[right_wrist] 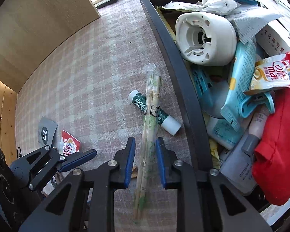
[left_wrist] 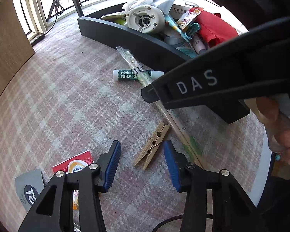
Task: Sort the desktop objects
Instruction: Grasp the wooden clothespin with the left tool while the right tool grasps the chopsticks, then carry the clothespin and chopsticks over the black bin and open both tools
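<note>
A wooden clothespin (left_wrist: 151, 147) lies on the checked tablecloth, between the blue pads of my left gripper (left_wrist: 143, 162). The pads stand apart on either side and do not touch it. A long pair of wrapped chopsticks (right_wrist: 152, 89) lies across a green lip balm tube (right_wrist: 154, 112). My right gripper (right_wrist: 145, 158) straddles the chopsticks' lower part, with narrow gaps at the pads. In the left wrist view the chopsticks (left_wrist: 176, 123) and the lip balm (left_wrist: 129, 74) lie beyond the clothespin, partly under the right gripper's black casing (left_wrist: 212, 81).
A black bin (right_wrist: 174, 61) to the right is piled with a white plastic part (right_wrist: 205, 38), red cloth (right_wrist: 276, 154), packets and tubes. A red creamer sachet (left_wrist: 75, 164) and a grey sachet (left_wrist: 29, 185) lie at the left. A person's hand (left_wrist: 280, 127) shows at the right.
</note>
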Available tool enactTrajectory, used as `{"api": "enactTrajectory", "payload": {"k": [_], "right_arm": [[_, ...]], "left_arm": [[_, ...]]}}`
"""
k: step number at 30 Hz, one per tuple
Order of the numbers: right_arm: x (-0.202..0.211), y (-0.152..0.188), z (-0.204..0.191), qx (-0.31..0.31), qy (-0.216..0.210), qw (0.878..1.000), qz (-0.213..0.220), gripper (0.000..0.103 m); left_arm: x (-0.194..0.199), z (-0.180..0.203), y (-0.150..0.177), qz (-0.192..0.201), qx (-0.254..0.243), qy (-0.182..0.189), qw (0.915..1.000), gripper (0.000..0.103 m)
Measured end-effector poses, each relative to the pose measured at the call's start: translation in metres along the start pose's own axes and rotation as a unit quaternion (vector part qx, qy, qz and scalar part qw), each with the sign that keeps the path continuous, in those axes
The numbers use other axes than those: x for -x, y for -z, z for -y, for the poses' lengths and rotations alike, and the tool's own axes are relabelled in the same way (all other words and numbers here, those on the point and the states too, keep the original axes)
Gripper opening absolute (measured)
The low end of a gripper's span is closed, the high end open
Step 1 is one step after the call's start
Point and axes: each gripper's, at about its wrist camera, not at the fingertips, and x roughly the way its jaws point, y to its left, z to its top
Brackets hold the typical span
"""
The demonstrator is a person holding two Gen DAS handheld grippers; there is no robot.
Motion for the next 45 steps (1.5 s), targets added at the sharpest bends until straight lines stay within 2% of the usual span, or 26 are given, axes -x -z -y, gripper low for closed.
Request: {"api": "enactTrajectory", "payload": {"k": [4,7,8,9,15,21,23,25,30,34,37,38,41,45], "right_arm": [[0.0,0.004,-0.004,0.011,0.011,1.0,0.004,0.018],[-0.001,0.006,-0.006,0.017,0.017,1.0,0.008,0.018],[-0.001,0.006,-0.006,0.017,0.016,1.0,0.008,0.018],[-0.001,0.007,-0.007,0.017,0.016,1.0,0.008,0.018],[-0.006,0.012,-0.013,0.021,0.003,1.0,-0.002,0.018],[-0.01,0.019,-0.028,0.041,0.014,0.999,0.005,0.017],[-0.011,0.021,-0.031,0.052,0.016,0.999,0.004,0.007],[-0.01,0.024,-0.033,0.059,0.018,0.998,0.006,0.005],[-0.001,0.026,-0.023,0.037,-0.004,0.999,0.01,0.005],[0.023,0.023,-0.019,0.036,-0.02,0.999,0.032,0.005],[0.043,0.025,-0.013,0.03,-0.034,0.998,0.048,0.005],[0.051,0.027,-0.009,0.029,-0.039,0.997,0.053,0.005],[0.073,0.027,0.003,0.026,-0.052,0.996,0.069,0.005],[0.107,0.023,0.018,0.025,-0.049,0.994,0.097,0.005]], "left_arm": [[0.002,0.004,0.007,0.017,0.0,-0.011,0.9998,0.041],[0.005,0.005,0.012,0.024,0.007,-0.02,0.9995,0.018],[0.006,0.005,0.014,0.024,0.011,-0.019,0.9995,0.013],[0.007,0.005,0.016,0.026,0.014,-0.022,0.9993,0.011],[0.016,0.002,0.031,0.028,0.042,-0.042,0.9978,0.012],[0.025,-0.009,0.044,0.034,0.088,-0.055,0.994,0.011],[0.028,-0.014,0.048,0.039,0.114,-0.051,0.9914,0.012],[0.031,-0.02,0.051,0.045,0.148,-0.052,0.9866,0.011],[0.044,-0.029,0.054,0.057,0.205,-0.053,0.9756,0.011],[0.066,-0.032,0.056,0.071,0.217,-0.059,0.9717,0.011],[0.076,-0.019,0.04,0.078,0.213,-0.068,0.9715,0.011],[0.072,-0.02,0.022,0.081,0.211,-0.07,0.9717,0.011],[0.079,-0.011,0.001,0.09,0.202,-0.074,0.9725,0.011],[0.087,0.009,-0.032,0.104,0.189,-0.071,0.9739,0.011]]}}
